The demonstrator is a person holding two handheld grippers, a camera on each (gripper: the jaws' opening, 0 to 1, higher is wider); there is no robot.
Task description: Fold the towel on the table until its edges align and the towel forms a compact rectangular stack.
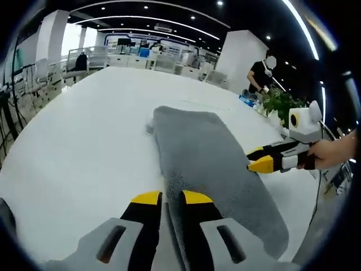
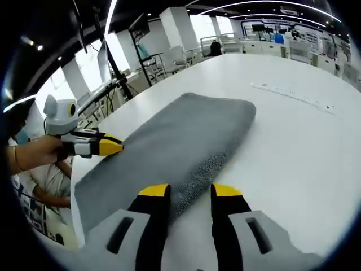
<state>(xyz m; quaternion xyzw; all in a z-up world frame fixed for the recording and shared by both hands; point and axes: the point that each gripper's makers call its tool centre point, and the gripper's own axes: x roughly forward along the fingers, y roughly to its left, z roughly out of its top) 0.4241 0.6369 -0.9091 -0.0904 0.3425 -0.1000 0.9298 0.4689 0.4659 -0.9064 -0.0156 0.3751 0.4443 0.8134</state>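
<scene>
The grey terry towel [image 1: 217, 169] lies folded into a long strip on the white surface [image 1: 84, 135]. Left tool [image 1: 167, 197]: jaws slightly parted astride the towel's edge, nothing gripped. Right tool [image 2: 189, 191]: jaws apart over the towel's long edge, gripping nothing.

I see the grey towel [image 1: 214, 164] lying flat on the white counter [image 1: 84, 141], folded into a long, thick strip with rounded ends. Its near end runs between my left fingers [image 1: 148, 199]; its fuzzy folded edge sits between my right fingers [image 2: 153, 192].
</scene>
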